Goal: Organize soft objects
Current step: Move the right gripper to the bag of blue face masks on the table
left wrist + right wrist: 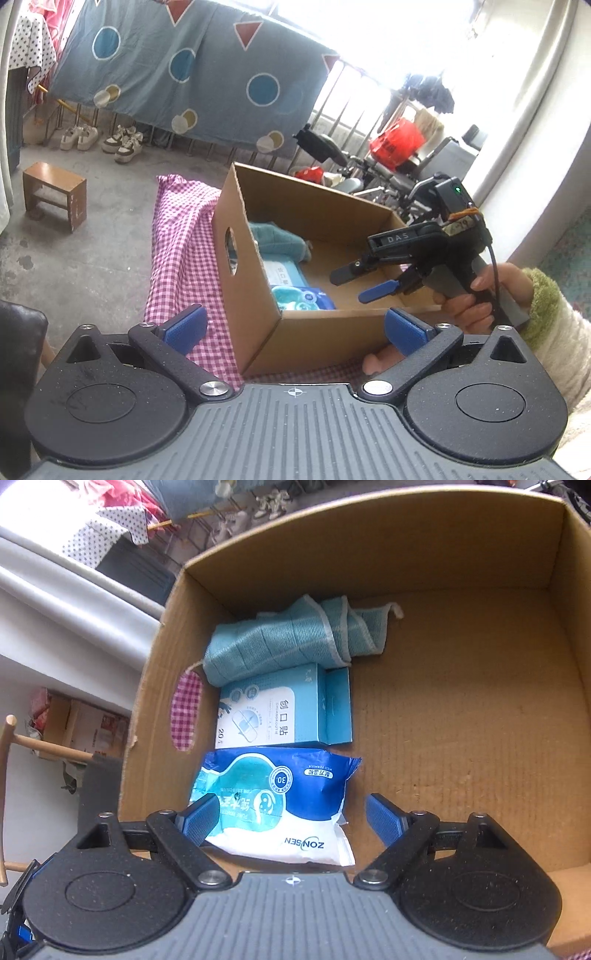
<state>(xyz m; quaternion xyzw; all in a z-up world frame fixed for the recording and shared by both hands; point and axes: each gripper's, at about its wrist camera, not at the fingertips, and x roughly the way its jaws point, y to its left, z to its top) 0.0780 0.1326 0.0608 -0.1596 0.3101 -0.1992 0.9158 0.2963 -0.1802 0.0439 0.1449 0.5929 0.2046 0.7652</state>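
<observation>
Claws: right claw point(291, 818) wide, empty above wipes pack point(280, 797); left claw point(295, 328) wide, empty.

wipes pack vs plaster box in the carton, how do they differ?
The wipes pack is a soft, crinkled pouch in dark blue and white; the plaster box is a rigid, square-edged carton in light teal. The wipes pack lies nearest the right tongs, between their open pads; the plaster box sits farther in, between it and the rolled teal cloth. Both lie flat along the same wall of the cardboard box.
</observation>
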